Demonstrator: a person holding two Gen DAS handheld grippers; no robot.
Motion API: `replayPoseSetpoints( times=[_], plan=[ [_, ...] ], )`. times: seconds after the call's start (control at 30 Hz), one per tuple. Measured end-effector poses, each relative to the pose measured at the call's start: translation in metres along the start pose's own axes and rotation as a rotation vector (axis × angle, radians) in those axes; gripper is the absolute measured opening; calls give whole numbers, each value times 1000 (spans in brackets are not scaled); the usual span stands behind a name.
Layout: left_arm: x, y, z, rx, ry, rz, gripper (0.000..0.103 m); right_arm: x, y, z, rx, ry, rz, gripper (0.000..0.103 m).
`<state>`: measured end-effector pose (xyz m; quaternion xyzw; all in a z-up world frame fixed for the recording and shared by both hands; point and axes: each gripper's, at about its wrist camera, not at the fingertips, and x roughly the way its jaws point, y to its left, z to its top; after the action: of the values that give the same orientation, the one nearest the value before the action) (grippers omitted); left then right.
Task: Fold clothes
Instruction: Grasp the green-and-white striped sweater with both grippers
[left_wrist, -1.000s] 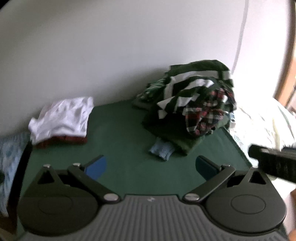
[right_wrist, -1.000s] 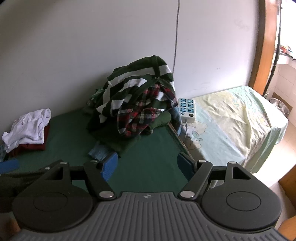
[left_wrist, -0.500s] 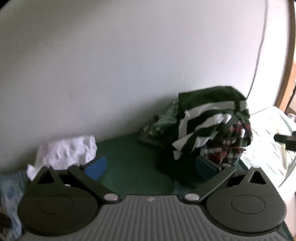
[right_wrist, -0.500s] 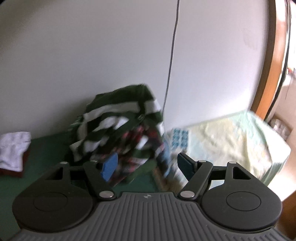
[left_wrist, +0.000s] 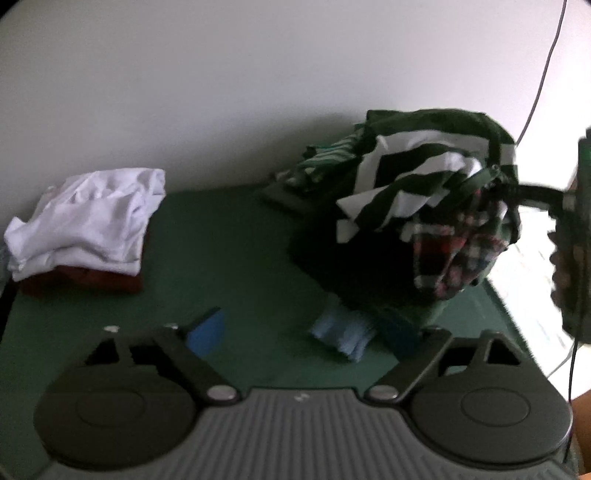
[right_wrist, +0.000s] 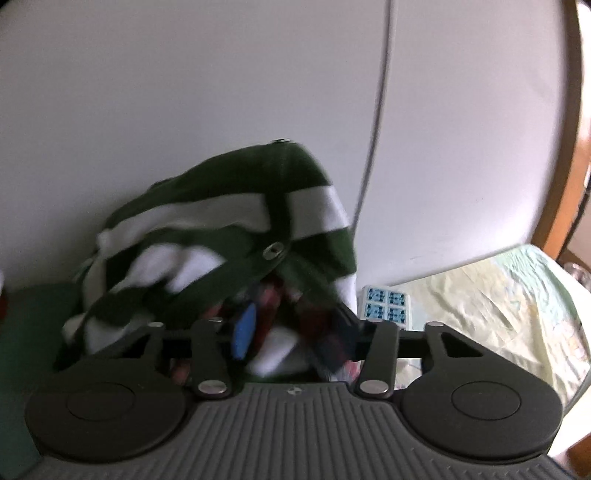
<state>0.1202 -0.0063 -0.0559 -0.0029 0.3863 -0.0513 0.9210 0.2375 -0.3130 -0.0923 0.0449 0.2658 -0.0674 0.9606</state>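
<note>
My right tool (right_wrist: 293, 332) pointed slightly downward into the heap of clothes (right_wrist: 229, 266), its jaws closing with plaid and white cloth between the blue pads (right_wrist: 244, 330); I could not tell whether they already pinched it. My left tool (left_wrist: 303, 332) tilted more steeply down over the green bench (left_wrist: 221, 258), its jaws spread wide but closing, with nothing between them. The heap sat ahead and to the right of the left tool, a striped green-and-white garment (left_wrist: 417, 177) draped over a plaid one (left_wrist: 458, 254). One pale blue piece (left_wrist: 343, 332) lay just ahead of that tool's right finger. One folded stack (left_wrist: 85, 225), white over dark red, rested ahead to the left. The right tool's body appeared at the far right edge in the left view.
</note>
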Motion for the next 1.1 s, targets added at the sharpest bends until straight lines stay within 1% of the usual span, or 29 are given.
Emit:
replayPoseSetpoints(
  times=[0.03, 0.07, 0.1, 0.13, 0.17, 0.2, 0.23, 0.27, 0.3, 0.33, 0.37, 0.4, 0.43, 0.47, 0.5, 0.63, 0.73, 0.8, 0.87, 0.93, 0.97, 1.0, 1.03, 1.1],
  plan=[
    [2, 1, -1, -2, 4, 5, 88, 5, -2, 1, 10, 1, 11, 16],
    [4, 2, -1, -5, 2, 7, 87, 6, -4, 3, 20, -4, 25, 11],
    [7, 2, -1, -5, 2, 8, 84, 6, -7, 4, 30, -10, 39, 10],
    [11, -1, 1, 6, 4, 4, 82, 0, -11, 4, 52, -39, 57, 9],
    [16, -4, 3, 16, 5, 1, 78, -8, -15, 4, 66, -65, 76, 9],
    [20, -7, 5, 27, 7, -3, 69, -17, -18, 4, 74, -83, 96, 8],
    [24, -10, 7, 38, 9, -7, 63, -28, -22, 3, 83, -101, 122, 8],
    [29, -14, 10, 52, 11, -12, 51, -39, -26, 3, 93, -119, 149, 8],
    [35, -20, 13, 78, 12, -21, 47, -48, -30, 2, 98, -133, 173, 8],
    [41, -26, 16, 104, 12, -31, 48, -60, -33, 1, 102, -151, 200, 7],
    [47, -33, 20, 133, 5, -39, 46, -72, -36, 0, 95, -162, 218, 7],
    [53, -41, 24, 166, -3, -48, 36, -83, -38, -2, 87, -171, 233, 7],
    [60, -49, 29, 200, -7, -55, 29, -94, -39, -4, 78, -180, 247, 7],
    [67, -56, 34, 223, -11, -64, 13, -102, -41, -6, 69, -183, 254, 7],
    [73, -64, 38, 247, -15, -73, 4, -108, -42, -9, 59, -186, 257, 7],
    [98, -92, 53, 342, -32, -107, 3, -134, -45, -21, 36, -195, 274, 7],
    [114, -113, 47, 441, -45, -109, 0, -137, -44, -25, 17, -190, 275, 7],
    [123, -118, 42, 449, -42, -98, 0, -138, -43, -30, 2, -181, 265, 7],
    [132, -123, 37, 457, -40, -88, 0, -135, -44, -35, -19, -175, 238, 7],
    [134, -122, 37, 435, -55, -77, 0, -133, -42, -36, -25, -167, 220, 8],
    [133, -119, 39, 415, -67, -72, 0, -133, -41, -36, -24, -167, 209, 11],
    [131, -116, 40, 395, -81, -67, 0, -127, -38, -39, -26, -167, 191, 31],
    [126, -111, 43, 375, -98, -63, 0, -120, -36, -42, -29, -167, 173, 56],
    [112, -100, 50, 335, -139, -57, 0, -117, -34, -51, -51, -179, 133, 76]
  ],
)
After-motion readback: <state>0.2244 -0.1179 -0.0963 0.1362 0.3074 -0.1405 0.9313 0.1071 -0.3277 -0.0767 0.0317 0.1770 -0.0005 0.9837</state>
